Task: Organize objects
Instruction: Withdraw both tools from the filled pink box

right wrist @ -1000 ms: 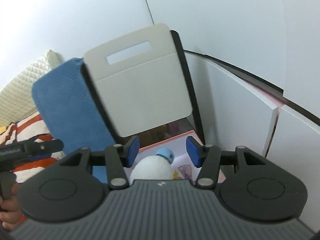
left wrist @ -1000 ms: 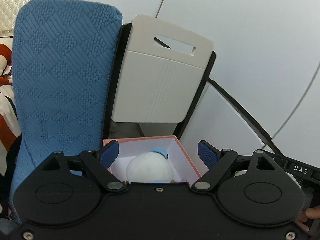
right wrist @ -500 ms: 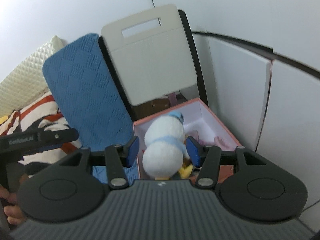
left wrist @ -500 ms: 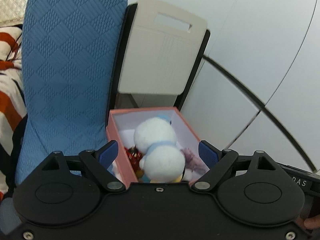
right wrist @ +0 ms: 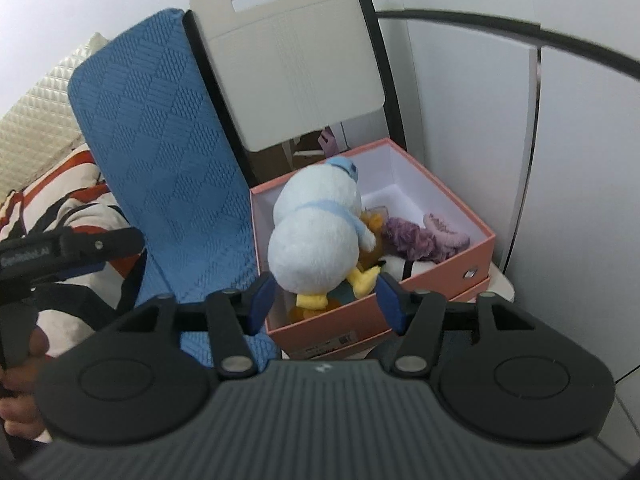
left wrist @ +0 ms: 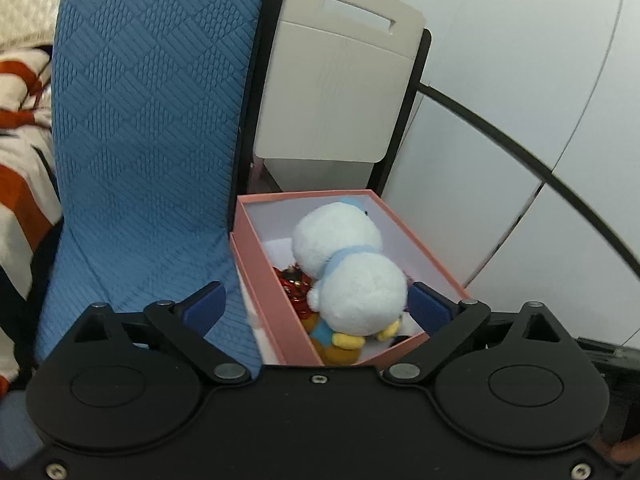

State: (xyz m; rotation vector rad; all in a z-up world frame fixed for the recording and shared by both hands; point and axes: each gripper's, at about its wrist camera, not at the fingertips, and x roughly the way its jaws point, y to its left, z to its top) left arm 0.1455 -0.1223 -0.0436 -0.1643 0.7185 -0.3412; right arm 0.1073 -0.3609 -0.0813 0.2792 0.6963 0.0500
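blue cushion [left wrist: 148,132]: biggest thing we see, standing upright just left of the box and touching its left wall; it sits left of both tools.

folding chair back [left wrist: 336,76]: beige panel with a handle slot, straight ahead and beyond the box, well past our fingertips.

pink box [right wrist: 440,204]: open, no lid on it, right in front of and below both tools. Its long axis runs away from us, near end closest to the fingers.

key relation: the plush duck [right wrist: 316,232] lies dead ahead of the right gripper [right wrist: 325,300], lined up with the gap, feet toward us and head away, so its long axis runs along the box. We reckon the right hand is the nearer one to it.

right gripper: jaws apart and have just been opening a bit more; the duck's feet sit just beyond the tips, nothing pressed between the pads.

left gripper [left wrist: 316,304]: jaws spread really wide, just been opening further, straddling the near end of the box from above; not gripping anything as far as we can tell.

box contents: white-and-blue duck on top of the pile, a purple fluffy thing [right wrist: 420,236] to its right, a red shiny toy [left wrist: 294,284] tucked at its left, plus a bit of orange and white plush underneath that we can't make out.

other hand: a hand on the left tool's handle shows at the far left edge of the right view.
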